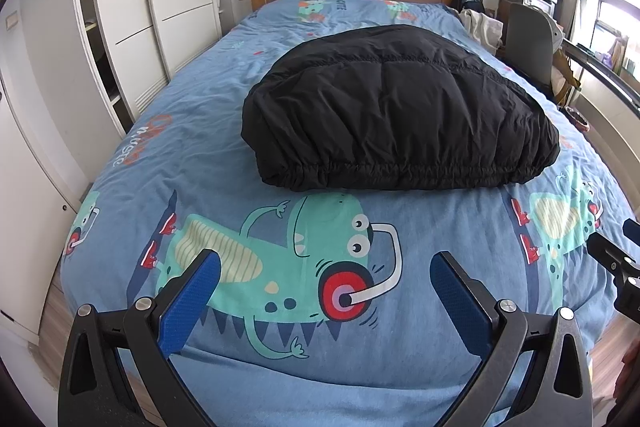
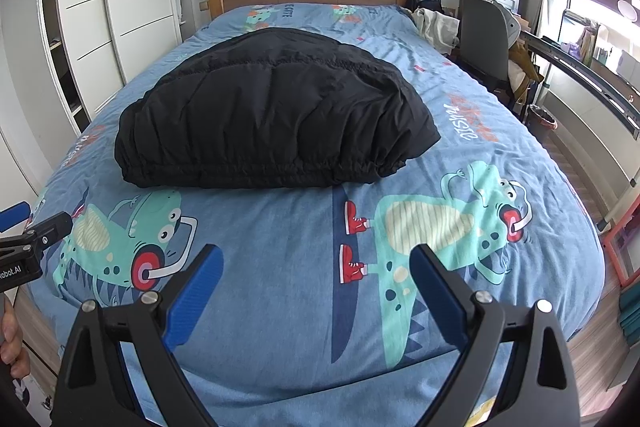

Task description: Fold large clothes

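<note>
**Black padded jacket lying folded mid-bed; both grippers released**

Garment: a black padded jacket [image 1: 394,107] is lying on the bed [image 1: 280,359], roughly at mid-length, folded into a compact mound. Fabric is looking matte and finely wrinkled, with quilting seams running across the top. An elasticated, gathered hem is running along the near edge, facing the cameras. In the right wrist view the jacket [image 2: 272,111] is sitting left of centre, one corner sticking out toward the right side.

Left gripper [image 1: 325,269]: blue-padded fingers standing wide apart, holding nothing, hovering above the foot of the bed, well apart from the jacket.

Right gripper [image 2: 316,263]: likewise spread and empty, hovering over the foot of the bed [image 2: 280,327].

Writing: duvet cover is carrying cartoon dinosaurs [image 1: 288,263] wearing headphones and red sneakers. Orange-and-white lettering [image 2: 468,121] beside them is appearing to include "music"; the orange word is not legible. The left gripper's body, showing at the left edge of the right wrist view, is bearing a white label [image 2: 10,271] ending in "obot.AI"; the start is cut off.
</note>
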### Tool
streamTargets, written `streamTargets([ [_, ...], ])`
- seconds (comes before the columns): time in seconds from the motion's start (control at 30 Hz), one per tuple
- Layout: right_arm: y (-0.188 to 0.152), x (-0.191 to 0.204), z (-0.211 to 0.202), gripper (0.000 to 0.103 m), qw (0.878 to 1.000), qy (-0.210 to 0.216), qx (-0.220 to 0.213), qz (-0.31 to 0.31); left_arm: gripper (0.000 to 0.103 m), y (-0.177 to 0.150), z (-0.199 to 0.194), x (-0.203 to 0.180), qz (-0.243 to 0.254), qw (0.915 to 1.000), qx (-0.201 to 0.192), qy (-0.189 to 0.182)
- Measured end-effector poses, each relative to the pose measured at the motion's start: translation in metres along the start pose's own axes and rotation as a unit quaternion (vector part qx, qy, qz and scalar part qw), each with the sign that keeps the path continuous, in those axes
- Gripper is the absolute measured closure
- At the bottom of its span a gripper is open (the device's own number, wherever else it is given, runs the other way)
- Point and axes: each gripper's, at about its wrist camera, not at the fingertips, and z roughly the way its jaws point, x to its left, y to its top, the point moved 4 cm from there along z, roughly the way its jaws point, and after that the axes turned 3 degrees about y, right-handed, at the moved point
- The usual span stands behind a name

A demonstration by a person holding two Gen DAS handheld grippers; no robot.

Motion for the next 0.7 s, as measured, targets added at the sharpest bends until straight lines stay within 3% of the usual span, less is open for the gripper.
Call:
streamTargets([
  [0.7, -0.005, 0.003, -0.005, 0.008, 1.000, 0.000, -0.002, -0.002, 0.000, -0.004, -0.010, 0.002, -0.004, 1.0000, -0.003, 0.001],
])
